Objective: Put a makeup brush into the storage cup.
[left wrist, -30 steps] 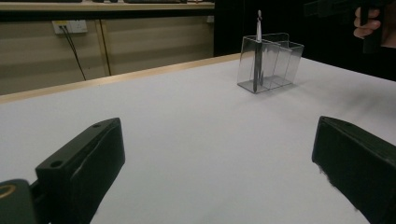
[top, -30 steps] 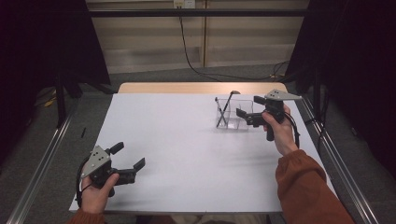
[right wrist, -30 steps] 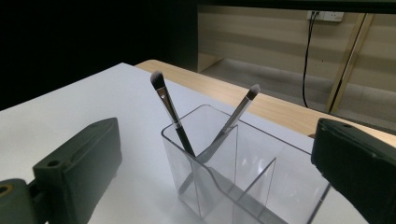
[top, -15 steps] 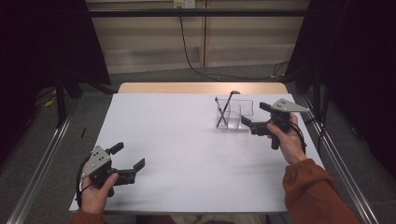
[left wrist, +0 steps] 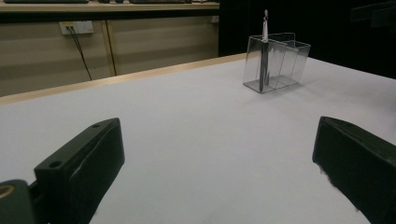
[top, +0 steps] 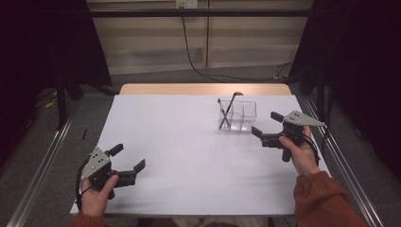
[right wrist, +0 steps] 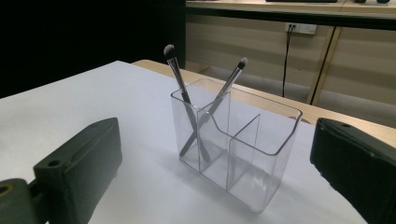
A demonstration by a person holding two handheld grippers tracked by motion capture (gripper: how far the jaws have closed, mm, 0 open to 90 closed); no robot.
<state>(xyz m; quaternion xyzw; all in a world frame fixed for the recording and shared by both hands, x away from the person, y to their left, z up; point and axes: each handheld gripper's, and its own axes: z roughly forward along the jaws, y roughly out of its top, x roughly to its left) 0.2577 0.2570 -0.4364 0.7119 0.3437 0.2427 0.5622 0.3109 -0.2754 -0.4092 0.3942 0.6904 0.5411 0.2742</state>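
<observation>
We are looking at a clear, hard-sided plastic organiser (right wrist: 236,154), boxy with rounded corners and thin dividers, standing on the smooth white table (top: 189,142) toward its far right; two slim brushes (right wrist: 187,109) with soft tufted tips are leaning crossed in its end compartment, the other compartments lying bare; our right gripper (top: 265,128) is hovering just beside it, matte black jaws gaping wide and gripping nothing; our left gripper (top: 127,157), well apart at the near left, is likewise spread wide and empty.
</observation>
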